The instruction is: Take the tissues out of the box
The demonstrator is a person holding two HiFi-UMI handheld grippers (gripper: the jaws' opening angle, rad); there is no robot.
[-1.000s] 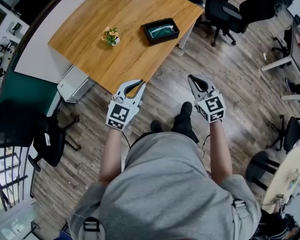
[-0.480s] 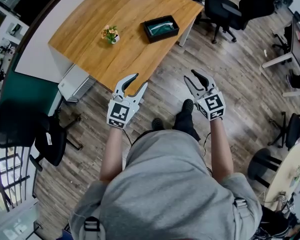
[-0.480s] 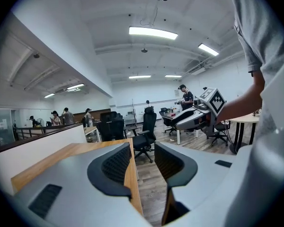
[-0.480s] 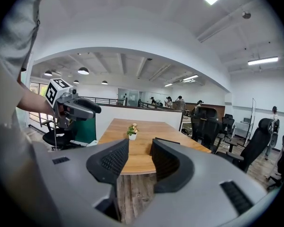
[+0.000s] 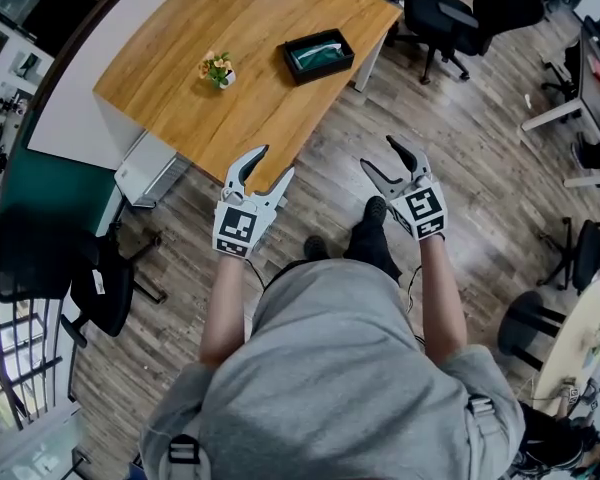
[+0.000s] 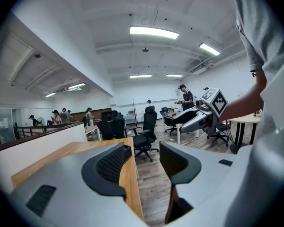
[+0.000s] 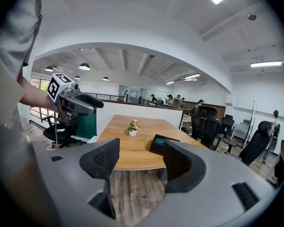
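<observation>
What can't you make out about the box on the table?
- Box contents: head view, too small; only a greenish patch shows, tissues unconfirmed.
- Box's right side: right gripper view, hidden behind a jaw of the right claw, which is opening with nothing between its jaws.
- Table far end: head view, cut off by the top edge.

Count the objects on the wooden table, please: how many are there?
2. A small potted plant stands near the middle of the table; a black box lies to its right in the head view. The far edge leaves the picture, so more may be hidden.
</observation>
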